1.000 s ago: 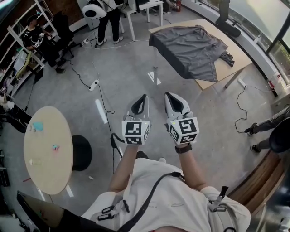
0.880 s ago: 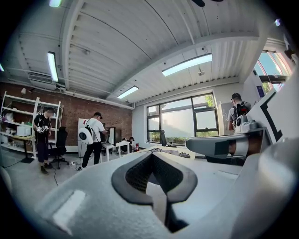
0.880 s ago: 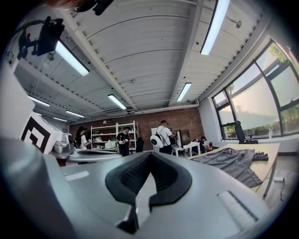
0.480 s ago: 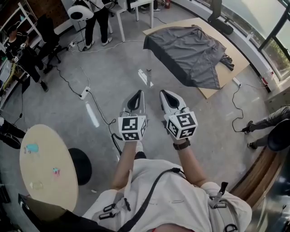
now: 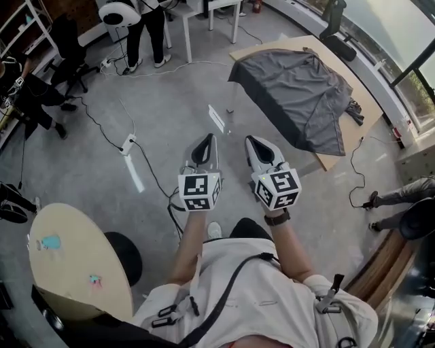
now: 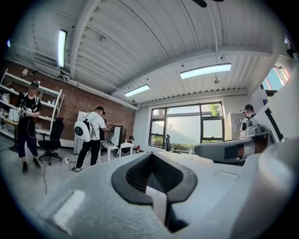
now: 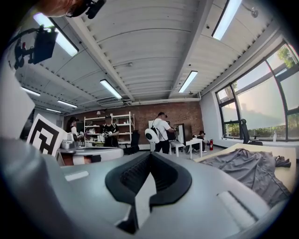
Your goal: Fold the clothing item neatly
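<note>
A dark grey garment lies spread and rumpled on a light wooden table ahead and to the right, one edge hanging over the near side. In the right gripper view the garment shows low at the right on the table. My left gripper and right gripper are held side by side over the floor, well short of the table, both shut and empty. The left gripper points level into the room; the right gripper does too.
A round pale table stands at the lower left with a black stool beside it. Cables and a power strip cross the grey floor. People stand at the far left and by a white table. A black bag lies beyond the garment.
Both grippers, still side by side and shut, have travelled across the floor toward the wooden table, which now sits closer and further right in the head view.
</note>
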`<state>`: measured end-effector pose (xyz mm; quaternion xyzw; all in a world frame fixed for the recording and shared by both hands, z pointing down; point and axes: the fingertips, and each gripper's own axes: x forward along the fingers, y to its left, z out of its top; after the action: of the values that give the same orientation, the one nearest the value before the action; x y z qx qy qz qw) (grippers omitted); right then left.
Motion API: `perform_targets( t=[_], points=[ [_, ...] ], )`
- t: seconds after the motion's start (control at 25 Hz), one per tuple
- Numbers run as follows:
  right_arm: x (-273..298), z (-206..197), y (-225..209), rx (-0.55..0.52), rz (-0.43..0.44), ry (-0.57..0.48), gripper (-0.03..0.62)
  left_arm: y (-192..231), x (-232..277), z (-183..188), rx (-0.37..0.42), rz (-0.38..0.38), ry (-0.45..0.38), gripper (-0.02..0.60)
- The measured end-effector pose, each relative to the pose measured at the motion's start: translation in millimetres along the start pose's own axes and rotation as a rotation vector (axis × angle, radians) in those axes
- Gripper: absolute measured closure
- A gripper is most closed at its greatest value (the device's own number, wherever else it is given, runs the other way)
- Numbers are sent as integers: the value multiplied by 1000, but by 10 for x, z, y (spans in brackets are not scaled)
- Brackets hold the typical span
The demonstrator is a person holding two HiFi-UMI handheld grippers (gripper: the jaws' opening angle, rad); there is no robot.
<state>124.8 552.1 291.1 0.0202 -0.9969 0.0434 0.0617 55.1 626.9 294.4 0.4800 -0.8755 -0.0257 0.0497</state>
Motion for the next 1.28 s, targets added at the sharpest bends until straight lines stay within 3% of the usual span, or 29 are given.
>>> perform_targets(
  t=[0.2,0.44,0.6,0.72,0.84,1.04,1.16,1.28],
  points=[
    [482,-200,-202,9,4,65,591,200,400,-256,-43,-15,46,581],
    [1362,-262,-659,67,36,39,591,481,1276,-265,17,-26,59,581],
    [1967,100,-1242,127,23,-29,591,428,2027,-15,50,-96,59,581],
    [2248,547,-1689,102,10,-132,591,356,2609,179,78,-149,43,581],
    [2312,610,-2212,131,-65,-138,591,166,3116,209,93,-225,61,581],
    [2109,126,-3151,248,-272,-82,591,-254,3746,-20,90,-354,89,581],
    [1929,-115,-3490,318,-365,-55,591,-439,3973,-283,67,-422,154,581],
    [1770,-329,-3747,317,-462,-21,591,-649,4303,-559,40,-512,204,581]
  ],
)
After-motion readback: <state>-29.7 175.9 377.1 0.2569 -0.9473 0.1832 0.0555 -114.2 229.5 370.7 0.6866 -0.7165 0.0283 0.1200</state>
